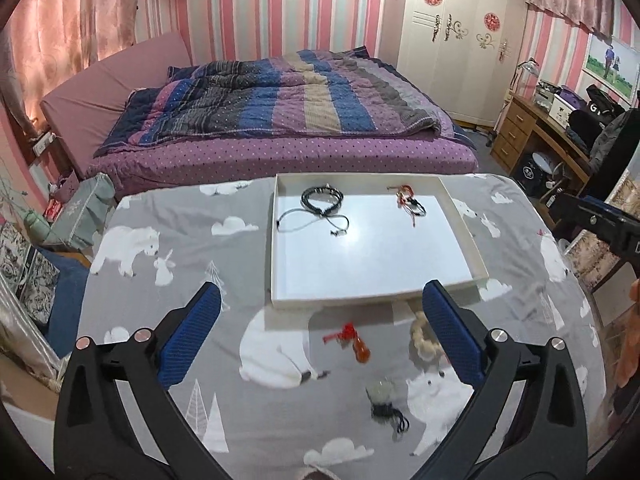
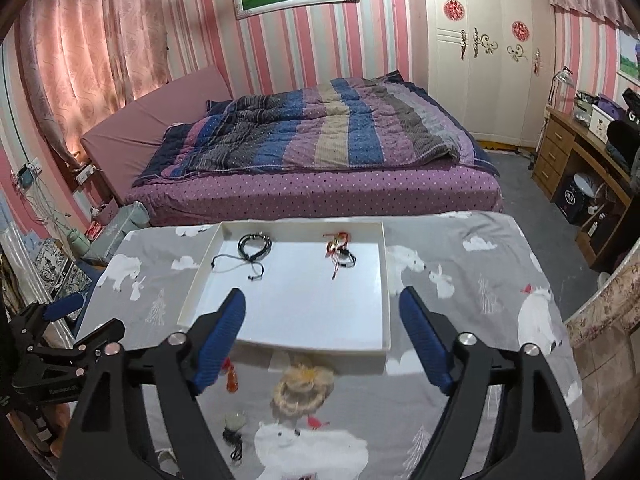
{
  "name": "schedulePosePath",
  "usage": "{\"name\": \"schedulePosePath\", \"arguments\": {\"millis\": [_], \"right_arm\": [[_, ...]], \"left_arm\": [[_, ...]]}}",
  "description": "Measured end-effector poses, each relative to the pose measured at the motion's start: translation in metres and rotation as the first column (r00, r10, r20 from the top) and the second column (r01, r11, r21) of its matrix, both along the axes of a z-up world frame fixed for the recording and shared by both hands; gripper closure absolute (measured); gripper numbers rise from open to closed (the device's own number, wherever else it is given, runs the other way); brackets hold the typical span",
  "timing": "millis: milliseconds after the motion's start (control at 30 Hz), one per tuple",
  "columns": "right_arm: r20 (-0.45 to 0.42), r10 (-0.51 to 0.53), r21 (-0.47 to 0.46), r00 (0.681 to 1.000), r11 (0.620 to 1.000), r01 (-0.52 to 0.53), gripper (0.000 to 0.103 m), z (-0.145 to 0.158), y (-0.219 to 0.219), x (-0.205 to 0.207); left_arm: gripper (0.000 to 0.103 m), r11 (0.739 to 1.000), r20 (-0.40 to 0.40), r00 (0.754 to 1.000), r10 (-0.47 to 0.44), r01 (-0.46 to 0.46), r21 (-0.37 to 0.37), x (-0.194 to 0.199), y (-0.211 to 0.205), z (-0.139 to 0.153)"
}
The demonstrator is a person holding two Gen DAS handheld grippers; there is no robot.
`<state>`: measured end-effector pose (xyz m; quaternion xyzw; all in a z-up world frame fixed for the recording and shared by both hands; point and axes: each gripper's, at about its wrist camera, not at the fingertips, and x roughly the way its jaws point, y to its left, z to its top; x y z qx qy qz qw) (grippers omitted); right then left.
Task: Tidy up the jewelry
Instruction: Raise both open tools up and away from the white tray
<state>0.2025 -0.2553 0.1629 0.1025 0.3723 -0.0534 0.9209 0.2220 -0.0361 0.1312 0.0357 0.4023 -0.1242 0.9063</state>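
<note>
Orange little charm [image 1: 358, 347] is lying on the table low in the frame, right between the wide-apart fingers of the left gripper [image 1: 320, 334], nearer to it than the also spread right gripper [image 2: 322, 338].

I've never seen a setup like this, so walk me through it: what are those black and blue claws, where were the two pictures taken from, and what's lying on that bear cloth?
No robot here: a person holds a hand tool in each hand, each with a camera looking forward between its jaws. One picture is from the left gripper, the other from the right gripper. Both are open and hold nothing. On the grey bear-print cloth sits a shallow white tray holding a black cord bracelet and a red cord bracelet. Still on the cloth, in front of the tray, lie a small orange pendant, a pale beaded bracelet, and a pale pendant on black cord.
</note>
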Motion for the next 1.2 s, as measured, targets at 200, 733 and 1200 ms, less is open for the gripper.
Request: {"name": "schedulePosePath", "arguments": {"millis": [200, 733, 1200], "right_arm": [[-0.012, -0.006, -0.012, 1.0, 1.0, 0.006, 0.023, -0.01, 0.007, -0.022], [-0.07, -0.047, 0.006, 0.996, 0.999, 0.048, 0.023, -0.075, 0.01, -0.068], [-0.123, -0.056, -0.007, 0.991, 0.998, 0.055, 0.023, -0.131, 0.012, -0.055]], "left_arm": [[0.003, 1.0, -0.009, 1.0, -0.004, 0.003, -0.016, -0.024, 0.009, -0.008], [0.003, 1.0, -0.073, 0.997, -0.016, 0.015, -0.013, -0.052, 0.021, -0.068], [0.003, 1.0, -0.14, 0.99, -0.002, 0.001, -0.002, -0.029, 0.024, -0.124]]}}
